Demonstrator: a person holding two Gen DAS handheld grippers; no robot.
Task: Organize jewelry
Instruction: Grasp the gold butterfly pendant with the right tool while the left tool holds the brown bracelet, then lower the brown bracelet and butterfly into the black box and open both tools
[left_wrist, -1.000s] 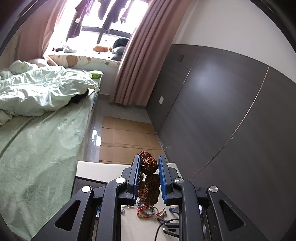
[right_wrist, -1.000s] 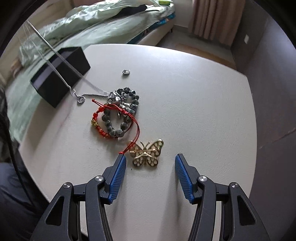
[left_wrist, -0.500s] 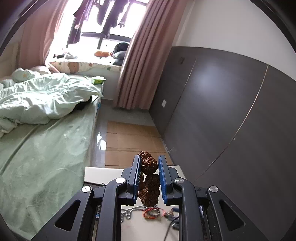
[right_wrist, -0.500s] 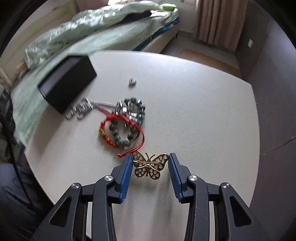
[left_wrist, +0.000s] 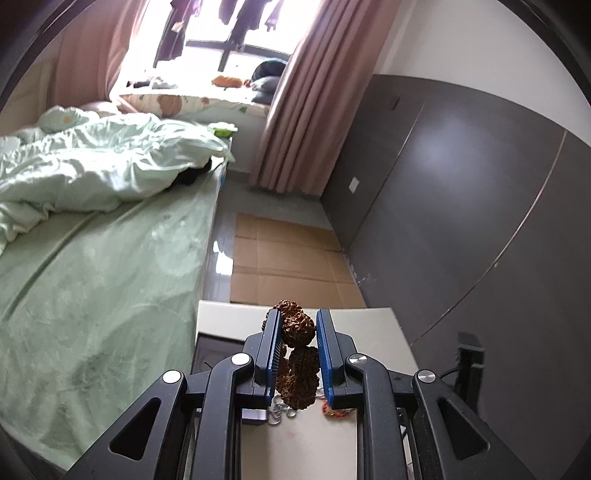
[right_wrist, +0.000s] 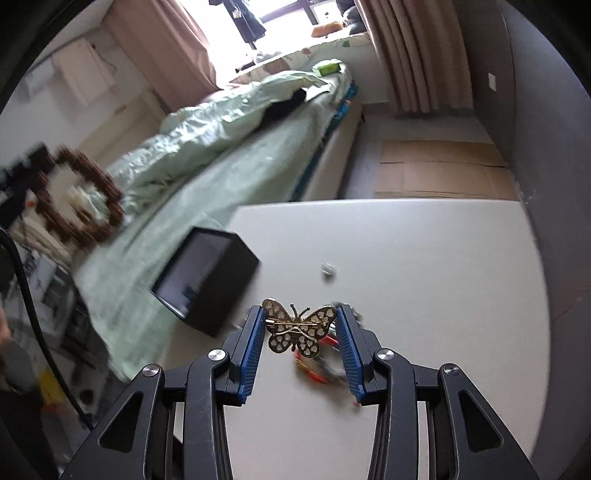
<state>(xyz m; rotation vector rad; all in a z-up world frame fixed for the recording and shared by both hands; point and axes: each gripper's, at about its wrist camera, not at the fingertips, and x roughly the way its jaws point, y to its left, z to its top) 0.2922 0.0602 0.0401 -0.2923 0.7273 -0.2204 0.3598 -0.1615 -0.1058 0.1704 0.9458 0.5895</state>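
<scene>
R claw (right_wrist: 300, 325) now pinching butterfly brooch (right_wrist: 295, 329), lifted off surface (right_wrist: 424, 266) twd black box (right_wrist: 207, 280); L claw (left_wrist: 296, 328) still clamps brown bead bracelet (left_wrist: 297, 354).

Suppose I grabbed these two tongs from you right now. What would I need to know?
Left tongs: shut on the brown bead bracelet, held up above the table.
Right tongs: shut on the gold butterfly brooch, lifted.
On the table: open black box, a small silver ring, a red cord bracelet among blurred pieces.
Done: two pieces picked up.
Left: probably box both, then the rest.
</scene>
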